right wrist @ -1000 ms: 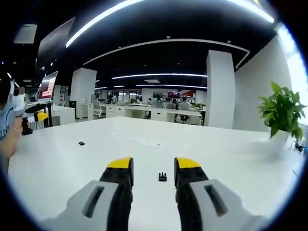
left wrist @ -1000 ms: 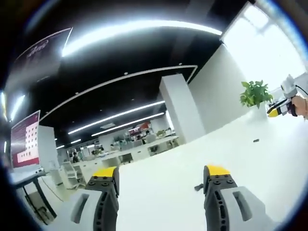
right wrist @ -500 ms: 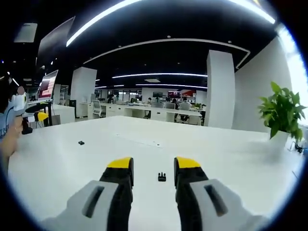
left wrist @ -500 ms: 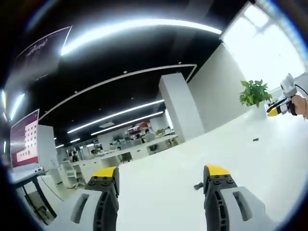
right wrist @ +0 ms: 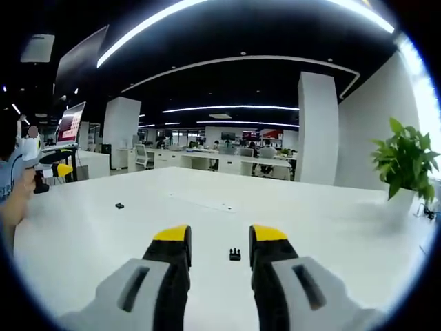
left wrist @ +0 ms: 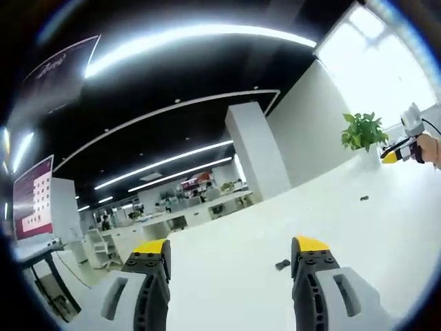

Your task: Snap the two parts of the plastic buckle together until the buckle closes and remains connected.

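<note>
Right gripper view: pronged buckle part (right wrist: 235, 254) between wide right tongs (right wrist: 220, 236); left tongs (left wrist: 231, 247) wide.

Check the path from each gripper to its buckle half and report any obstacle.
Nothing visible blocks either path. The right gripper has one buckle half on bare white table just beyond its open jaws. The left gripper has the other buckle half close by its right jaw tip.

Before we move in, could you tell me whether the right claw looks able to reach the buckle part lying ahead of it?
Probably yes. The right claw is open, and the small black buckle part lies on the bare white table between its jaws, with nothing in between.
</note>
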Demonstrator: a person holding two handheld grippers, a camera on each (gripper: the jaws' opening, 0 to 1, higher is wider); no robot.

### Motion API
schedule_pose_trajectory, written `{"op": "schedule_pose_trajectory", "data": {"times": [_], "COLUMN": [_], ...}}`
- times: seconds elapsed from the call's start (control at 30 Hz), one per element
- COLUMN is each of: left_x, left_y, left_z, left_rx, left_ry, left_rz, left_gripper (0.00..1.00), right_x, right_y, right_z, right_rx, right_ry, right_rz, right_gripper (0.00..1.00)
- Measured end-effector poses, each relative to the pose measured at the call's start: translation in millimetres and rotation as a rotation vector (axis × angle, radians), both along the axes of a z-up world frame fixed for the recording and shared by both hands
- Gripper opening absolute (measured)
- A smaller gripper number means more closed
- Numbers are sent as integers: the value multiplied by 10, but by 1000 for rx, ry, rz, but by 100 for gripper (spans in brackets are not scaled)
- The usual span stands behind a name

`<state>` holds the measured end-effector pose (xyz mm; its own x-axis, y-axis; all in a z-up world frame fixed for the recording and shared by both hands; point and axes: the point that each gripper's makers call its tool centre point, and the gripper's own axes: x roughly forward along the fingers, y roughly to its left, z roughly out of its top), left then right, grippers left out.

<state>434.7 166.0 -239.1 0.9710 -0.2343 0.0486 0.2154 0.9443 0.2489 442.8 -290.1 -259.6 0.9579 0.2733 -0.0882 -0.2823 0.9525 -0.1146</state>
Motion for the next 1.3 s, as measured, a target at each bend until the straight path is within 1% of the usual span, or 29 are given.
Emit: {"op": "schedule_pose_trajectory", "data": {"times": [0.1, 0.27, 0.43, 0.57, 0.67, 0.73, 0.77, 0.83, 0.97, 1.1, 1.17, 1.23, 1.3], "left_x": [-11, -41, -98, -104, -64, -30, -15, 9, 50, 107, 133, 156, 177], "left_y": [-19, -56, -145, -219, -308, -379, -411, -496, -568, -653, -689, -721, -757], "left_z": [11, 90, 215, 263, 258, 227, 204, 177, 207, 233, 223, 197, 194], "left_rx": [7, 6, 17, 31, 52, 95, 115, 143, 168, 167, 189, 230, 232], "left_ry": [3, 18, 23, 32, 52, 68, 83, 117, 137, 156, 166, 184, 198], "left_rz": [-10, -42, -90, -122, -153, -169, -174, -209, -244, -281, -289, -298, -318], "left_gripper": [72, 72, 72, 70, 66, 65, 65, 62, 61, 59, 59, 59, 58], "right_x": [-10, -23, -42, -40, -39, -41, -43, -48, -55, -56, -57, -58, -51], "right_y": [-5, 7, -9, -51, -59, -46, -36, -28, -24, -2, 3, 2, -6], "right_z": [37, 71, 122, 119, 100, 86, 75, 66, 51, 26, 17, 8, -1], "right_rx": [0, 2, -4, -25, -23, -26, -31, -38, -38, -46, -47, -48, -49], "right_ry": [-14, -22, -43, -45, -38, -33, -27, -24, -20, -11, -7, -3, 0], "right_rz": [-5, -1, -9, -25, -25, -20, -16, -12, -9, 2, 5, 5, 4], "right_gripper": [34, 34, 34, 34, 34, 34, 34, 34, 34, 34, 34, 34, 34]}}
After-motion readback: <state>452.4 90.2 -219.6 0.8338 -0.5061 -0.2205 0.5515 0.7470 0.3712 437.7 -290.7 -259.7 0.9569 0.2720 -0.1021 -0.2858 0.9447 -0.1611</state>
